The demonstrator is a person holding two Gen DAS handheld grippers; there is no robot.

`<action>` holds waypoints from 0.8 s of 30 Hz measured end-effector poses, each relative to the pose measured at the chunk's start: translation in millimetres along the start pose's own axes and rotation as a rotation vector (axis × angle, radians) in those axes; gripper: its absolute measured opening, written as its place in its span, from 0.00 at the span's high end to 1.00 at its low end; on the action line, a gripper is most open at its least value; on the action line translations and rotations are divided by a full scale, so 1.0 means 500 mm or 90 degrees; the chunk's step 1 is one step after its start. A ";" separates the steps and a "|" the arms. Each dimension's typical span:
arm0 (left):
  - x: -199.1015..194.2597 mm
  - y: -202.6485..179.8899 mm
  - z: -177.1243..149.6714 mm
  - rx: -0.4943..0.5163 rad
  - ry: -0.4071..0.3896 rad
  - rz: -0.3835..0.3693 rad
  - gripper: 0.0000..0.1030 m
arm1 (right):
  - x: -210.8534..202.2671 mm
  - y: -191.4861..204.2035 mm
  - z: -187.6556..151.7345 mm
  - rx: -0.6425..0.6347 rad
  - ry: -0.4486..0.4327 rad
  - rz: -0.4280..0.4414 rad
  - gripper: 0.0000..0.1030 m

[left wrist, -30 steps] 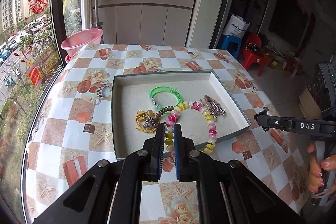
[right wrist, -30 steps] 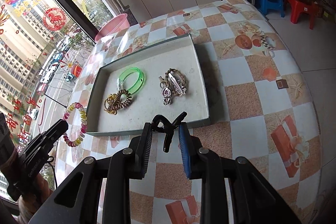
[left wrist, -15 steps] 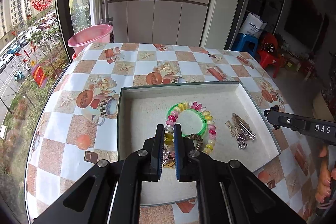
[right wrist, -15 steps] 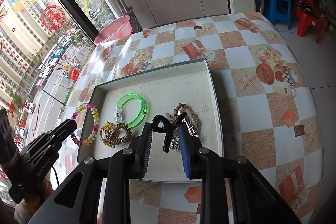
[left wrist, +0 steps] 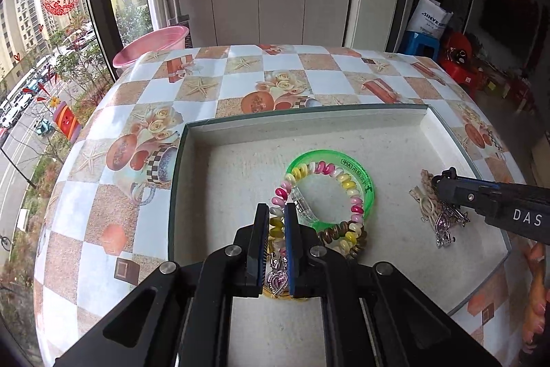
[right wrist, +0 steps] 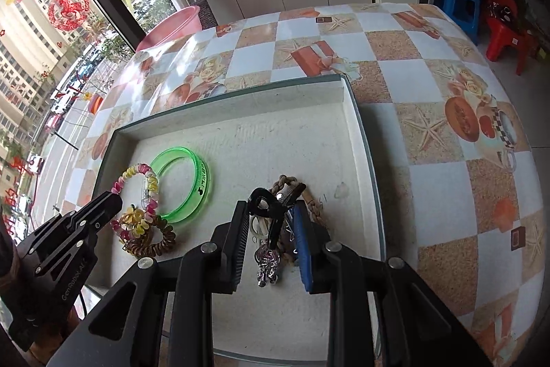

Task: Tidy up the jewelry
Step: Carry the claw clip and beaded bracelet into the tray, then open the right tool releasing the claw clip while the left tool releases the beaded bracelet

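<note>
A grey tray point(left wrist: 192, 140) point(right wrist: 364, 140) lies on the table. My left gripper point(left wrist: 276, 215) is shut on a pink, yellow and white bead bracelet point(left wrist: 350, 191) point(right wrist: 151, 184) and holds it over the green bangle point(left wrist: 367, 191) point(right wrist: 202, 184) and the brown coil hair tie point(left wrist: 357, 239) point(right wrist: 161, 243). My right gripper point(right wrist: 271, 212) is shut on a black hair clip point(right wrist: 271, 205) and hangs over a pile of silver charms and a braided cord point(right wrist: 309, 198) point(left wrist: 443, 222) in the tray's right part.
A pink basin point(left wrist: 151, 43) point(right wrist: 172, 26) stands beyond the table's far left corner. White cabinets point(left wrist: 261, 12) are behind the table. Blue and red stools point(right wrist: 481, 9) stand on the floor at the right. A window runs along the left.
Both grippers have moved forward and down over the tray. The bead bracelet now hangs over the green bangle, and the black clip is above the charm pile.
</note>
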State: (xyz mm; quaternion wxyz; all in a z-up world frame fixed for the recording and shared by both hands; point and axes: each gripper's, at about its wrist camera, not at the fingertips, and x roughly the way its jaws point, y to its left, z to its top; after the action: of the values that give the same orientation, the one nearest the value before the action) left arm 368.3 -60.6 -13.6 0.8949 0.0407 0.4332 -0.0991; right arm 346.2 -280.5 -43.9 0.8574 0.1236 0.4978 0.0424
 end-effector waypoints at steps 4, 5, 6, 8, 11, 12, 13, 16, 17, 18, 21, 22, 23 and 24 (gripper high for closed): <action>0.010 -0.002 -0.007 -0.001 0.006 0.002 0.80 | 0.014 -0.007 -0.007 0.006 0.008 -0.003 0.73; 0.012 -0.003 -0.008 0.000 0.008 0.003 0.80 | 0.014 -0.008 -0.008 0.005 0.004 -0.004 0.73; 0.014 -0.005 -0.010 0.002 0.010 0.005 0.80 | 0.015 -0.008 -0.008 0.004 0.003 -0.004 0.73; 0.016 -0.010 -0.014 0.007 0.010 0.008 0.80 | 0.015 -0.007 -0.009 0.002 0.003 -0.008 0.73; 0.020 -0.020 -0.020 0.022 0.014 0.013 0.80 | 0.016 -0.004 -0.010 -0.005 0.001 -0.012 0.73; 0.020 -0.023 -0.022 0.027 0.015 0.014 0.80 | 0.016 -0.003 -0.010 -0.008 0.001 -0.013 0.73; 0.021 -0.025 -0.023 0.032 0.015 0.014 0.80 | 0.015 -0.003 -0.010 -0.008 0.002 -0.012 0.72; 0.018 -0.028 -0.024 0.034 0.014 0.015 0.80 | 0.014 -0.004 -0.009 -0.002 0.003 -0.003 0.65; 0.017 -0.029 -0.023 0.032 0.015 0.015 0.80 | 0.015 -0.006 -0.009 0.002 0.004 0.000 0.63; 0.016 -0.028 -0.023 0.029 0.015 0.015 0.80 | 0.016 -0.007 -0.010 0.006 0.006 0.003 0.59; 0.012 -0.031 -0.023 0.028 0.015 0.018 0.80 | 0.015 -0.008 -0.011 0.010 0.007 0.015 0.54; 0.010 -0.032 -0.023 0.030 0.013 0.020 0.80 | 0.013 -0.007 -0.011 0.011 0.006 0.018 0.50; 0.008 -0.033 -0.023 0.031 0.011 0.022 0.80 | 0.010 -0.008 -0.012 0.014 0.004 0.022 0.47; 0.006 -0.034 -0.024 0.032 0.010 0.024 0.80 | 0.006 -0.009 -0.012 0.018 0.001 0.027 0.42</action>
State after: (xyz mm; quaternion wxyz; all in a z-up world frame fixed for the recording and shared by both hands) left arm 357.3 -75.8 -23.2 0.8920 0.0724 0.4365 -0.0928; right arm 342.5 -283.4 -50.6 0.8539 0.1464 0.4964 0.0539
